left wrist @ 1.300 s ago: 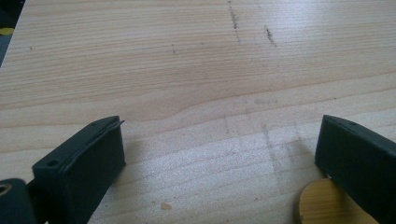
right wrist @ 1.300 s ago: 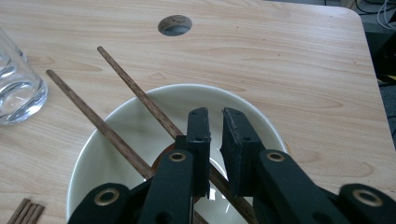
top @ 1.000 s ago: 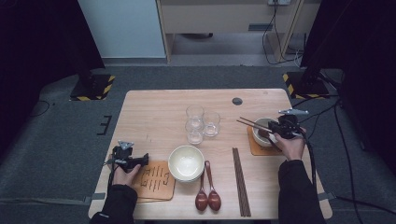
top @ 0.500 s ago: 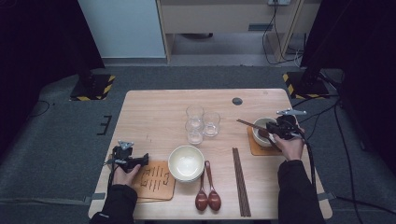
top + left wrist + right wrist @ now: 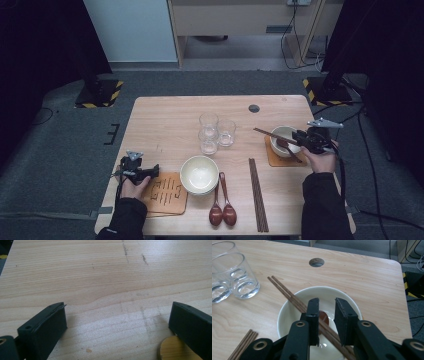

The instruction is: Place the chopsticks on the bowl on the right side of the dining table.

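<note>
A white bowl (image 5: 286, 134) (image 5: 282, 315) stands on a brown coaster (image 5: 272, 159) at the table's right. A pair of dark chopsticks (image 5: 267, 134) (image 5: 287, 293) lies slanted across its rim, and a brown spoon (image 5: 325, 318) rests inside. My right gripper (image 5: 296, 140) (image 5: 327, 303) hovers over the bowl. Its jaws have just been opening and stand a little apart, with the chopsticks running beneath the gap and no pad pressing on them. My left gripper (image 5: 155, 170) (image 5: 118, 307) rests at the table's left with its jaws wide open over bare wood, beside a patterned wooden coaster (image 5: 167, 192) (image 5: 172, 351).
Another white bowl (image 5: 199, 174) sits at front centre, with two brown spoons (image 5: 222, 210) and a second pair of chopsticks (image 5: 257, 195) lying to its right. Three clear glasses (image 5: 216, 132) (image 5: 234, 277) stand mid-table. A round cable hole (image 5: 254, 108) (image 5: 316, 262) is near the far edge.
The right gripper has lifted slightly and drawn back from the bowl; the chopsticks stay across the rim. The left gripper has kept still.
</note>
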Demonstrator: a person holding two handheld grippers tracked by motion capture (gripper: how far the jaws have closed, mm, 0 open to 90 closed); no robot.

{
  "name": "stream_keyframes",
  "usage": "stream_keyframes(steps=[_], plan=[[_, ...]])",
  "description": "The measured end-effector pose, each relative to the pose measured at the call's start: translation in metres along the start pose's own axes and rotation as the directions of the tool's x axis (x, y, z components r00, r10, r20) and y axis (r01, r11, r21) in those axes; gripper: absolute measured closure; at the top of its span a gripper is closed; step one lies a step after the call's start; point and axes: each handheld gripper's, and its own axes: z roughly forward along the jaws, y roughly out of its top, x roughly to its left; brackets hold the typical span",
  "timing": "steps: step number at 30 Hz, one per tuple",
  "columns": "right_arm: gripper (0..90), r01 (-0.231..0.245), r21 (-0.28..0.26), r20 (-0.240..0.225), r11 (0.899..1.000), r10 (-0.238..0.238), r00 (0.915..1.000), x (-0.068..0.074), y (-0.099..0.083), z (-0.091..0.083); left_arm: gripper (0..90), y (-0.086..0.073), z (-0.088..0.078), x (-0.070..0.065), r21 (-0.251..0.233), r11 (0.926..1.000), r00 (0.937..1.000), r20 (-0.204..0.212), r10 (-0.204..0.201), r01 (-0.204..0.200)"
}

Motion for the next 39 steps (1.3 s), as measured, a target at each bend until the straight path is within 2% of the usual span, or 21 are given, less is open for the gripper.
stream_keyframes(steps=[9, 16, 31, 36, 39], plan=[[70.5, -0.010, 0.002, 0.016, 1.000, 0.010, 0.9998, -0.003, -0.015, -0.021, 0.2, 0.000, 0.000, 0.000, 0.000, 1.0000, 1.0000, -0.001, 0.000, 0.000], [73.5, -0.037, 0.045, 0.045, 0.998, 0.035, 0.9984, -0.010, -0.028, -0.025, 0.2, 0.000, 0.000, 0.000, 0.000, 1.0000, 1.0000, 0.000, 0.000, 0.000], [73.6, -0.071, 0.106, 0.067, 0.992, 0.064, 0.9957, -0.020, -0.040, -0.020, 0.3, 0.000, 0.000, 0.000, 0.001, 1.0000, 1.0000, -0.001, 0.000, 0.000], [71.5, -0.085, 0.111, 0.084, 0.990, 0.076, 0.9936, -0.023, -0.041, -0.017, 0.2, 0.000, 0.000, 0.000, 0.001, 1.0000, 1.0000, -0.001, 0.000, 0.000], [67.3, -0.089, 0.110, 0.093, 0.990, 0.078, 0.9926, -0.024, -0.041, -0.014, 0.3, 0.000, 0.000, 0.000, 0.001, 1.0000, 1.0000, 0.000, 0.000, 0.000]])
